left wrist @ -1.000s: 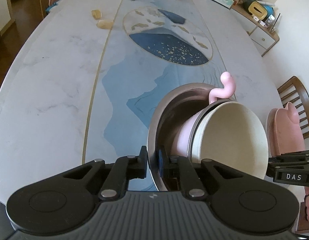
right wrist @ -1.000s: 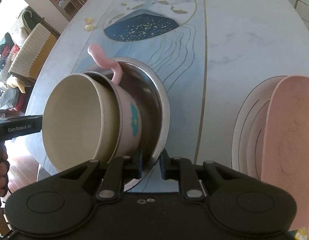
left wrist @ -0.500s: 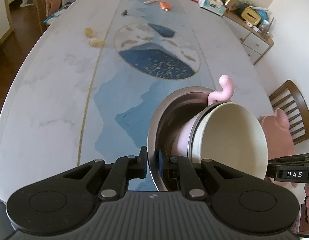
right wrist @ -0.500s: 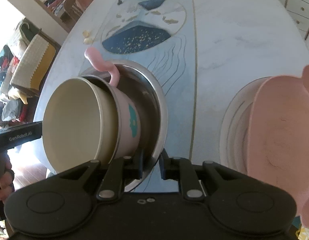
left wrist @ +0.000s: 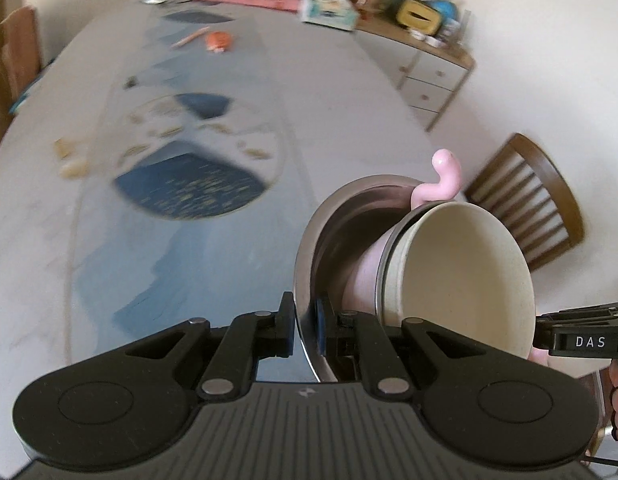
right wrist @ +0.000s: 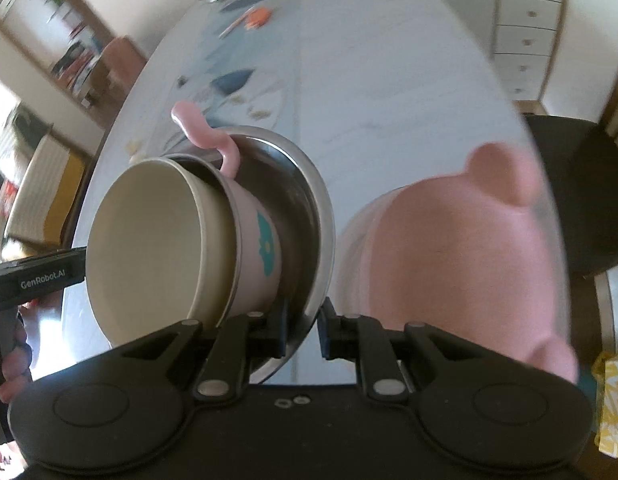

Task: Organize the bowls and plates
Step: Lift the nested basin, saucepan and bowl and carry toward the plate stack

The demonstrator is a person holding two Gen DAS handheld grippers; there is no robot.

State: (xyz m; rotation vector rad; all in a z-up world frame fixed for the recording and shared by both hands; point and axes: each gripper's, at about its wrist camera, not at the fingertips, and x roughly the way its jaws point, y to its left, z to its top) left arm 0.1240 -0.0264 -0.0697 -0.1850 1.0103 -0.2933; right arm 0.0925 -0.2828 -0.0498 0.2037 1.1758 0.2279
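A steel bowl (left wrist: 337,224) holds a pink cup with a curled handle (left wrist: 443,184) and a cream bowl (left wrist: 465,276) nested inside it. Both grippers pinch the steel bowl's rim from opposite sides and hold the stack tilted above the table. My left gripper (left wrist: 303,330) is shut on the rim. My right gripper (right wrist: 303,330) is shut on the opposite rim of the steel bowl (right wrist: 309,208). The right wrist view shows the cup (right wrist: 257,248) and cream bowl (right wrist: 149,248). A pink eared plate (right wrist: 461,264) lies on a pale plate (right wrist: 351,256) at the right.
The long marble table (left wrist: 157,208) stretches ahead with small scraps (left wrist: 71,160) and an orange item (left wrist: 219,40) far off. A wooden chair (left wrist: 525,200) and a white drawer cabinet (left wrist: 433,76) stand at the right. A dark chair (right wrist: 577,184) is beyond the plates.
Both grippers have lifted the steel bowl stack and tipped the view upward, so more of the room shows. The plates moved closer in the right wrist view. The grips are unchanged.
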